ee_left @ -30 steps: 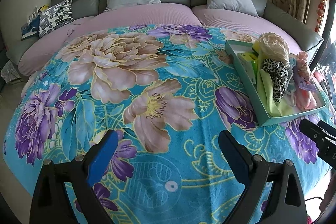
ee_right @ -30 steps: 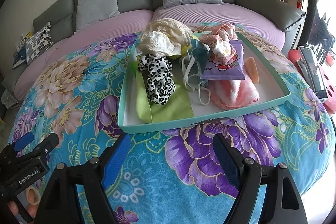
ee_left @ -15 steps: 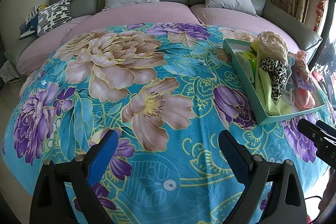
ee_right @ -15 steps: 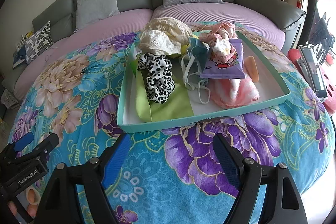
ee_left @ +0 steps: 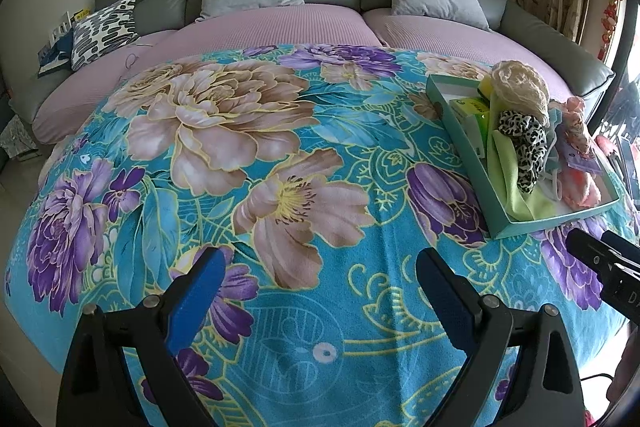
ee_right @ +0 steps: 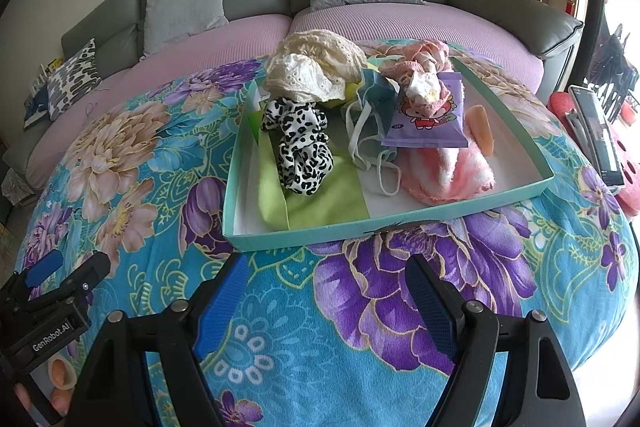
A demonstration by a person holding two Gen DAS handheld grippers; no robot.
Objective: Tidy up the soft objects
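Tray [ee_right: 516, 131], teal, on floral blanket [ee_left: 280, 147] over bed, R side. Contents: leopard scrunchie [ee_right: 300, 143] on green cloth [ee_right: 320, 203]; cream lace hat [ee_right: 312, 67] at back; face masks [ee_right: 372, 131] centre; purple pouch [ee_right: 428, 119] atop pink fluffy item [ee_right: 452, 171].
L gripper [ee_left: 320, 291]: fingers spread, empty, above blanket.
R gripper [ee_right: 328, 291]: fingers spread, empty, just before tray's near rim.

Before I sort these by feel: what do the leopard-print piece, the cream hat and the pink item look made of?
Leopard-print piece: smooth, slightly shiny gathered fabric, perhaps satin. Cream hat: matte openwork with eyelet holes, probably cotton lace or crochet. Pink item: fuzzy striped pile, likely plush fleece.
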